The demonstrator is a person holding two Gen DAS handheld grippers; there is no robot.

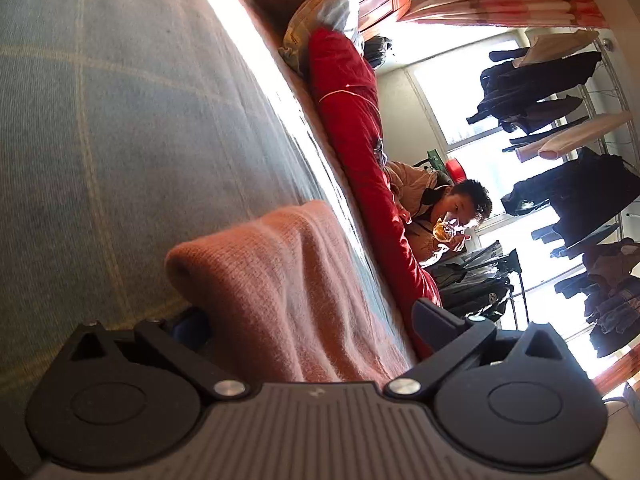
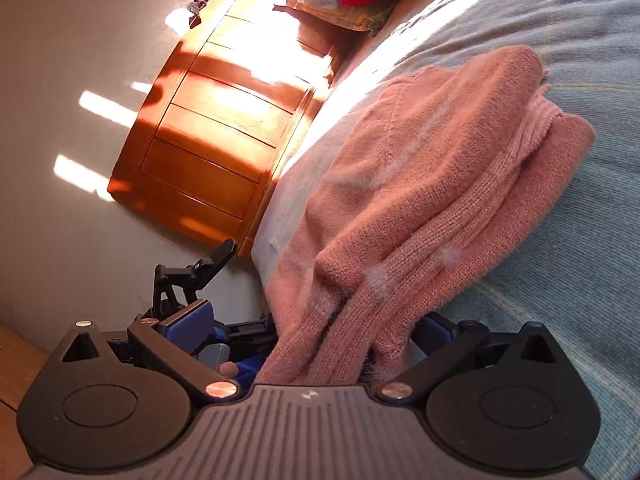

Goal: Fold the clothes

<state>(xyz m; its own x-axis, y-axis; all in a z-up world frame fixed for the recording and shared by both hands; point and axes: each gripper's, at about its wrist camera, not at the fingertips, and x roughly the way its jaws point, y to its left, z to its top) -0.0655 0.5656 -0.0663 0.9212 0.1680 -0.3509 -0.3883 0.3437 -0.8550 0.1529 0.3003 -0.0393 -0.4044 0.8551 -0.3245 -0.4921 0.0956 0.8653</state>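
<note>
Bed: blue-grey checked cover [image 1: 100,128] fills the left of the left wrist view and the right of the right wrist view; sunlight falls across its edge
Headboard: orange-brown wooden panels [image 2: 208,140] at centre left of the right wrist view, against a pale wall
Red quilt: long red roll [image 1: 352,128] running down the middle of the left wrist view; a pillow [image 1: 320,20] lies above it
Person: seated beyond the quilt at centre right [image 1: 440,208], holding a glass to the mouth
Rack: dark and pale garments [image 1: 560,160] hang at right before a bright window
Pink sweater: fuzzy knit [image 2: 432,184], lying bunched on the bed; its near end drapes down into both claws
Left claw: [image 1: 316,320] wide apart with the sweater between the fingers; whether it pinches the knit, I cannot tell
Right claw: [image 2: 316,336] fingers spread, knit folds hanging between them; grip cannot be told
</note>
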